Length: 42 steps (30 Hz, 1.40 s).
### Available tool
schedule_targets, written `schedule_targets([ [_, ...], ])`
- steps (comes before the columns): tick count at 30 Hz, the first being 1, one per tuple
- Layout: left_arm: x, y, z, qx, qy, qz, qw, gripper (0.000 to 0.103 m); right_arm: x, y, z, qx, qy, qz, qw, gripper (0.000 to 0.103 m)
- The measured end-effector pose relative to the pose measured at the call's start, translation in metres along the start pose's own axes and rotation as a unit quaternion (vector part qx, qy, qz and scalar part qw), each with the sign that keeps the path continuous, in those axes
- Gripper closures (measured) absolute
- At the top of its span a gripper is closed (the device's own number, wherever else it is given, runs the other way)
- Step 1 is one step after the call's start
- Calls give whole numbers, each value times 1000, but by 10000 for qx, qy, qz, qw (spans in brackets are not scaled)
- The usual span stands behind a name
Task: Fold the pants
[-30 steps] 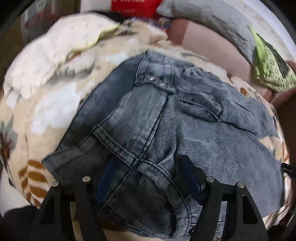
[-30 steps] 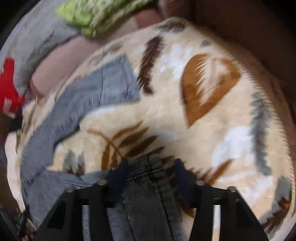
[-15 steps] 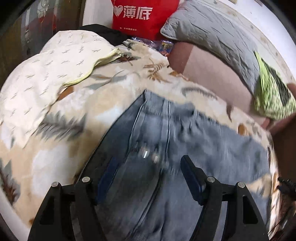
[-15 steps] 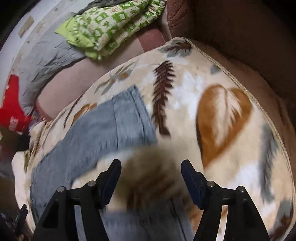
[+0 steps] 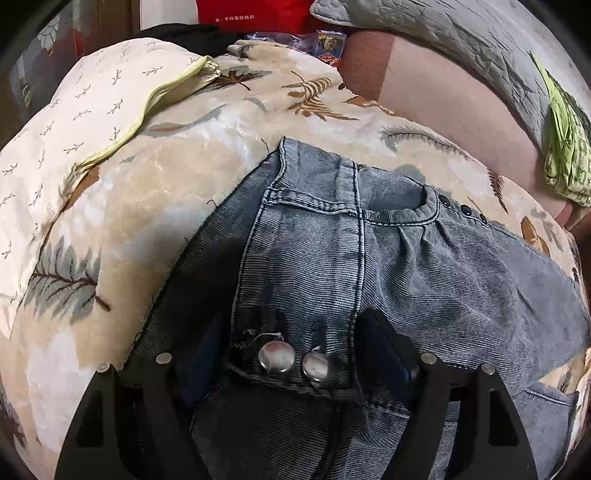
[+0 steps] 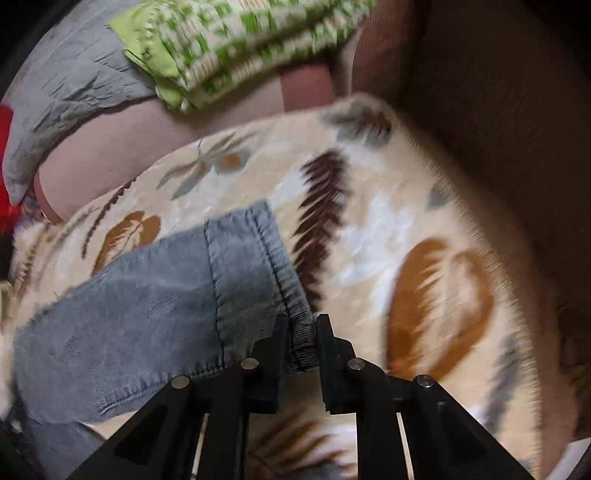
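The grey-blue jeans [image 5: 424,266] lie spread on a cream leaf-print blanket [image 5: 147,206]. My left gripper [image 5: 293,350] hangs over the waistband, jaws wide and still opening. The two metal buttons [image 5: 277,356] sit between its fingers, and the pads do not press on the cloth. In the right wrist view a pant leg [image 6: 147,302] runs to its stitched hem [image 6: 273,251]. My right gripper [image 6: 301,332] is closing on that hem's near corner, with the denim pinched between both pads.
A cream pillow [image 5: 85,103] lies at the left of the blanket, with a red bag [image 5: 255,14] and a small box [image 5: 330,40] behind. A grey quilted cushion [image 5: 443,33] and a green patterned cloth [image 6: 240,48] rest on the pink sofa seat [image 5: 443,96]. The blanket's edge [image 6: 491,206] drops off to the right.
My left gripper slid over the jeans from a folded seam to the buttoned waistband. My right gripper opened, left the dark denim it had, moved to the leg hem and closed on it.
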<state>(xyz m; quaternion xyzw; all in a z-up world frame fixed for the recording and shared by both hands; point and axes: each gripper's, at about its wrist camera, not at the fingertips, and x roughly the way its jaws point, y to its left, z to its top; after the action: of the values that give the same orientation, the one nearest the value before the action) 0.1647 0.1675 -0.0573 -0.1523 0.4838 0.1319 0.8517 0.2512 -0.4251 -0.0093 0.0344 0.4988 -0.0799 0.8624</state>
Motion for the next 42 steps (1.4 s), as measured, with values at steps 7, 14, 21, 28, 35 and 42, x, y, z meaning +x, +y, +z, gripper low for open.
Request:
schedule_targets([
  [7, -15, 2, 11, -180, 61, -149, 9997, 24, 44, -33, -28, 231, 420, -103, 9988, 82],
  [14, -20, -3, 17, -157, -184, -190, 9995, 24, -14, -28, -8, 504, -341, 803, 9949, 45],
  [21, 7, -19, 2, 400, 367, 335, 9980, 21, 45, 28, -40, -972, 653, -52, 9931, 41],
  [28, -14, 12, 51, -418, -43, -681, 9968, 21, 9, 9, 10, -352, 211, 490, 9980, 37],
  [35, 22, 37, 91, -1375, 243, -1661, 9762, 22, 51, 11, 66, 205, 153, 858, 9960, 37],
  [42, 37, 33, 107, -1256, 320, -1831, 9745, 40, 78, 12, 63, 243, 290, 1031, 9939, 37],
])
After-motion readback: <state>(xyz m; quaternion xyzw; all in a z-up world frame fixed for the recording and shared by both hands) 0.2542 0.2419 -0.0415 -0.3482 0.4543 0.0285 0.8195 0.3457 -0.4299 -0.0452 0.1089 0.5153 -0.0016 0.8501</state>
